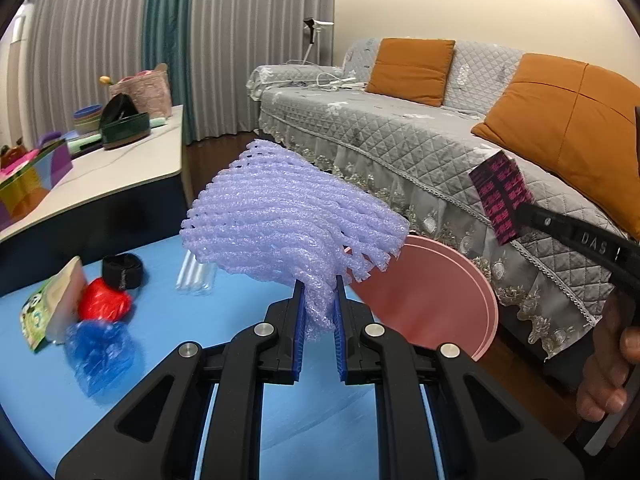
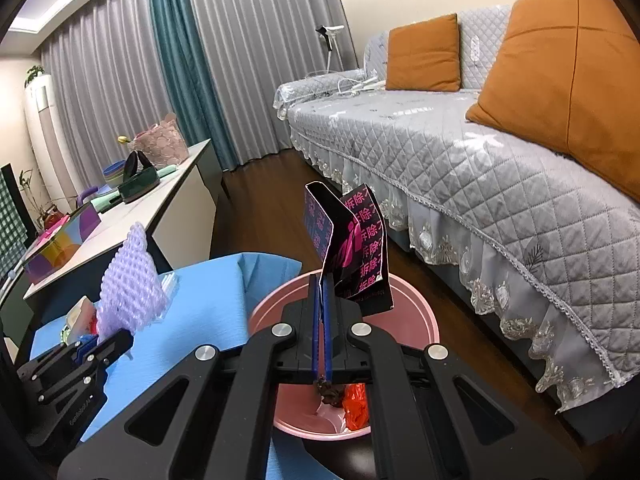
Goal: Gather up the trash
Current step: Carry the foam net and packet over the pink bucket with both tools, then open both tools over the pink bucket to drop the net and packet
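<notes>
My left gripper (image 1: 319, 292) is shut on a lilac foam fruit net (image 1: 292, 216), held up above the blue table (image 1: 240, 320); the same net (image 2: 130, 280) and gripper (image 2: 116, 342) show at the left of the right wrist view. My right gripper (image 2: 322, 280) is shut on a black wrapper with pink print (image 2: 352, 248), hanging over the pink bin (image 2: 420, 312). In the left wrist view that wrapper (image 1: 500, 196) hangs beyond the bin (image 1: 440, 304). An orange scrap (image 2: 356, 404) and dark bits lie inside the bin.
On the blue table lie a red wad (image 1: 104, 300), a blue foam net (image 1: 100, 352), a green packet (image 1: 48, 312), a black band (image 1: 122, 270) and clear straws (image 1: 196, 276). A grey-covered sofa (image 1: 400, 148) with orange cushions runs along the right. A white sideboard (image 1: 120, 168) stands behind.
</notes>
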### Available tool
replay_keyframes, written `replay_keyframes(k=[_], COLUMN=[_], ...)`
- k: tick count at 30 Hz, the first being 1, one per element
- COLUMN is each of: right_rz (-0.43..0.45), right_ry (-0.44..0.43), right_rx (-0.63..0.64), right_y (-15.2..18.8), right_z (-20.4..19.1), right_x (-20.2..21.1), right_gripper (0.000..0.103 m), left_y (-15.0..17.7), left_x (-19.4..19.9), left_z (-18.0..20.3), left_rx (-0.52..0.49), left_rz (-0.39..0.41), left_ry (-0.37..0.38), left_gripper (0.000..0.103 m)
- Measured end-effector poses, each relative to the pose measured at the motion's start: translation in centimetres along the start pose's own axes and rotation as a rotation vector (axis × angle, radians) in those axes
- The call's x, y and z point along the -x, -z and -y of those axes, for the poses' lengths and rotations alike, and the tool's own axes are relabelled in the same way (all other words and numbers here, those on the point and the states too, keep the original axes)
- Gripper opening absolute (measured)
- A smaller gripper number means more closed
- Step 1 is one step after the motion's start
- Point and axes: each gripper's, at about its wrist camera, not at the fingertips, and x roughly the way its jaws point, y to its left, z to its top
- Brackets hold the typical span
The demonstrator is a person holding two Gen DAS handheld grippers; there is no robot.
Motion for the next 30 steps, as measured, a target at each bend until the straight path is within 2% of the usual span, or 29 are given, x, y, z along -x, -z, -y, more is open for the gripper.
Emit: replay_keyframes(k=[9,23,24,25,26,27,30], right_rz=[-0.031,-0.049,-0.051,-0.055,-0.058,-0.061,-0.063], right_ry=[0.007,0.048,0.06,0.067,0.067,0.07,0.082], right_rx=[-0.016,-0.062,-0.065,-0.071,-0.08,-0.089,-0.097], right_y=[0.2,-0.5,-0.5,-0.5,-0.6,-0.6,-0.5], right_z=[0.7,2.7,2.8,3.0,3.2,3.3,3.5], right_x=[-2.0,-3.7,-3.7,-3.8,-3.9,-3.9,-4.0], right_gripper=[0.002,0.004,0.006,0.009,0.01,0.013,0.034], left_y=[-0.9,-1.0,-1.0,-0.9,-0.7,-0.7,-0.5], left_x=[-3.3,-8.4,-8.7,-8.9,-9.0,-9.0,-8.5], left_z=[2.4,5.9,6.2,6.3,6.5,6.5,5.8], left_rx=[-0.051,-0.128,-0.137,-0.146,-0.16,-0.165,-0.154], left_rz=[-0.016,-0.086,-0.101,-0.109,-0.118,-0.118,-0.116], left_ry=[0.061,0.166,0.18,0.185,0.181,0.176,0.165], left_gripper=[0.012,0.013,0.016,0.023,0.031,0.043,0.044])
